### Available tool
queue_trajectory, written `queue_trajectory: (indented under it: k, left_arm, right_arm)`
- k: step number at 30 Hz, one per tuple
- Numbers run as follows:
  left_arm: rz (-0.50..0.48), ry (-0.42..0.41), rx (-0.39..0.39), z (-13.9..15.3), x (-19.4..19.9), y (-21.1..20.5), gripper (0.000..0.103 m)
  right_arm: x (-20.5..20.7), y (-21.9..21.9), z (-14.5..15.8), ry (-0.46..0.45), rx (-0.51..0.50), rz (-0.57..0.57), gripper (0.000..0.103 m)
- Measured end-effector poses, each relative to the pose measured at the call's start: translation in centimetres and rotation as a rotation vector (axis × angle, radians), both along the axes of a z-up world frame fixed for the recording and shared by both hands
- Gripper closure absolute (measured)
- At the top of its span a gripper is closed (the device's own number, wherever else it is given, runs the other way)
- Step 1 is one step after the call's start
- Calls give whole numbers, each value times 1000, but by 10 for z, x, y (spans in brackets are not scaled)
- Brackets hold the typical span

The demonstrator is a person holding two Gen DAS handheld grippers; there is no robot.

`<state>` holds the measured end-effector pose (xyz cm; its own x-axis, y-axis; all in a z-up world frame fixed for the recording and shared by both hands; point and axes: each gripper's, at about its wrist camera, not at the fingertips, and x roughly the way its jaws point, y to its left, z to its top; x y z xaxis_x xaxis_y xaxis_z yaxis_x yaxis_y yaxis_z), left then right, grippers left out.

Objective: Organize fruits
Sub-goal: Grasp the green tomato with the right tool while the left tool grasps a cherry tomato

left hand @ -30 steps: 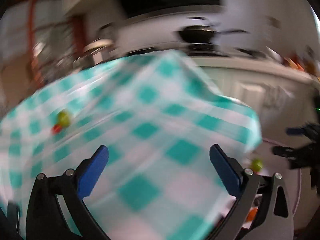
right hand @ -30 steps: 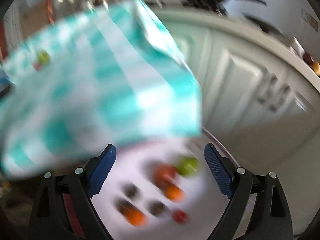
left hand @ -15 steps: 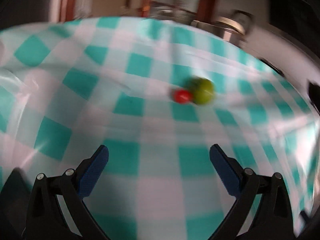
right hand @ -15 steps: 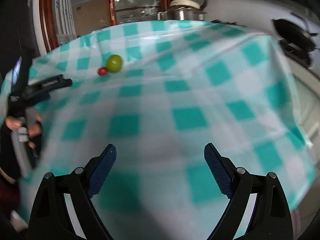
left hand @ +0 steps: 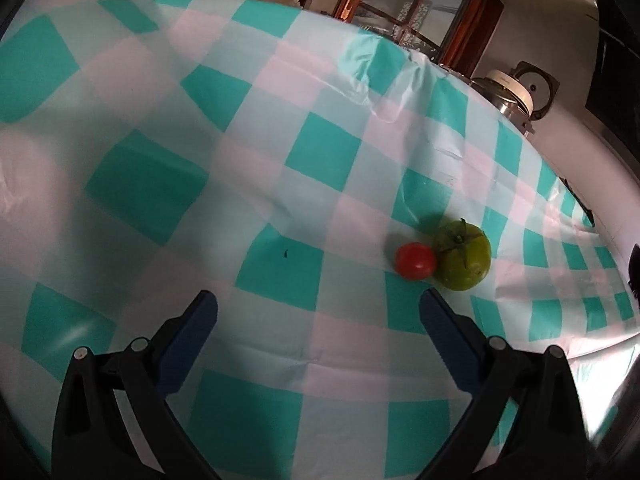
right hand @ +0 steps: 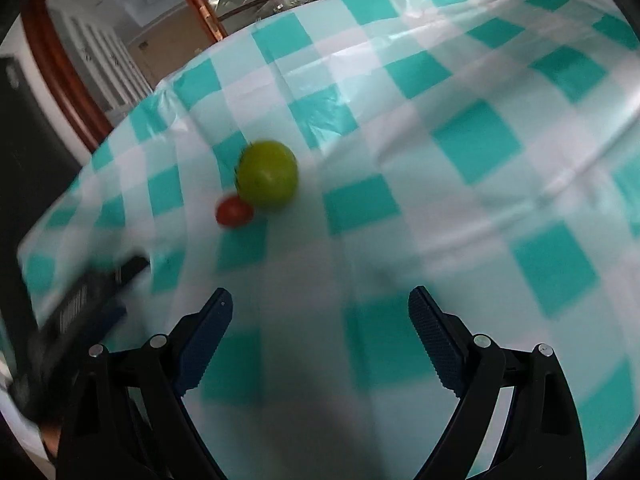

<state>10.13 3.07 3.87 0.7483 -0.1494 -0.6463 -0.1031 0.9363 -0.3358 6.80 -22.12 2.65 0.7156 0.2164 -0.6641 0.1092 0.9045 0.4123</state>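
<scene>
A green tomato and a small red tomato lie side by side, touching, on a teal-and-white checked tablecloth. In the left wrist view they sit just beyond the right fingertip of my left gripper, which is open and holds nothing. The right wrist view shows the same green tomato and red tomato farther off, up and to the left of my right gripper, also open with nothing in it. The other gripper shows blurred at the left edge.
The tablecloth is wrinkled and falls away at the far edges. Behind the table stand a wood-framed glass cabinet and a metal pot with a white lid. A counter runs along the right.
Both grippers have swung from the table's side, where a tray of fruit showed, to over the tabletop. The two tomatoes now appear larger and nearer in both views. Both jaws stayed open.
</scene>
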Motion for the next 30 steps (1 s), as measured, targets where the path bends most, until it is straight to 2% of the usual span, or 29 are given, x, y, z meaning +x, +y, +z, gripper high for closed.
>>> queue_trajectory:
  k: [4, 11, 14, 16, 18, 19, 20, 21, 25, 30]
  left_arm:
    - [8, 27, -30, -6, 5, 5, 2]
    - [46, 48, -76, -12, 7, 13, 2]
    - [55, 54, -89, -13, 8, 14, 2]
    - [57, 54, -86, -14, 8, 13, 2]
    - [54, 54, -78, -14, 8, 10, 2]
    - [50, 55, -75, -14, 8, 10, 2]
    - [48, 55, -72, -14, 8, 9, 2]
    - [41, 54, -67, -14, 9, 7, 2]
    - [-17, 50, -38, -13, 10, -1, 2]
    - [-101, 41, 15, -10, 15, -18, 2]
  right_arm:
    - [47, 14, -2, -3, 62, -4, 16]
    - [117, 30, -7, 24, 103, -7, 16]
    - [136, 36, -8, 27, 74, -5, 16]
    - [143, 39, -8, 29, 60, 6, 20]
    - [147, 42, -8, 30, 26, 1, 24]
    - [147, 44, -7, 34, 4, -4, 29]
    - [146, 43, -7, 36, -19, -13, 40]
    - [146, 43, -7, 37, -31, -23, 40]
    - [128, 18, -9, -1, 87, -45, 40]
    - [76, -16, -8, -61, 134, -93, 40]
